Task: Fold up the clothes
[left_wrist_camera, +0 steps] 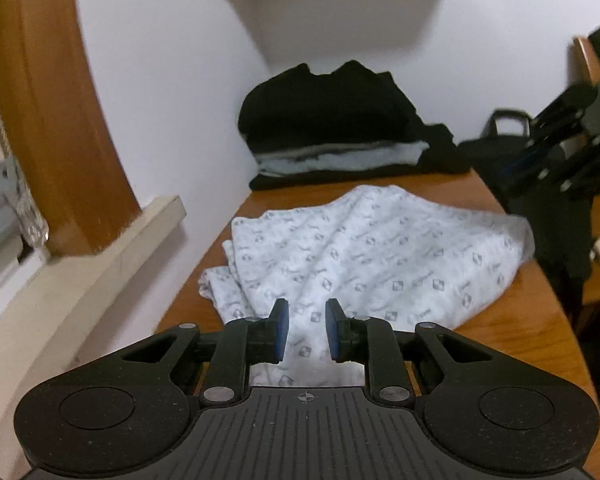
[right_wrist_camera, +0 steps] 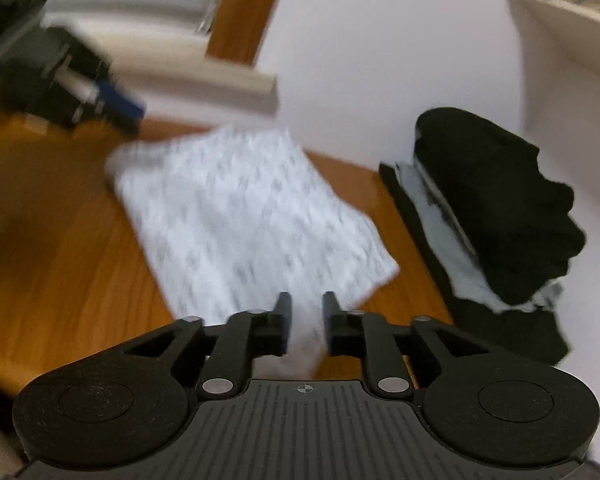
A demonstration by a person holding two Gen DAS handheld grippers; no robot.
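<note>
A white garment with a grey diamond print (left_wrist_camera: 380,256) lies folded into a rough rectangle on the wooden table (left_wrist_camera: 512,320). My left gripper (left_wrist_camera: 307,330) hovers over its near edge, blue pads apart, nothing pinched between them. In the right wrist view the same garment (right_wrist_camera: 240,208) is blurred. My right gripper (right_wrist_camera: 307,322) stands over its near corner with a gap between the fingers; cloth shows behind the gap, not clamped. Each gripper also appears in the other's view: the right one (left_wrist_camera: 556,148), the left one (right_wrist_camera: 60,80).
A stack of folded dark and pale clothes (left_wrist_camera: 332,120) (right_wrist_camera: 492,200) sits at the far end of the table against the white wall. A dark bag (left_wrist_camera: 500,140) stands beyond the table's right edge. A window sill (left_wrist_camera: 100,264) runs along the left; a shelf (right_wrist_camera: 560,20) hangs above.
</note>
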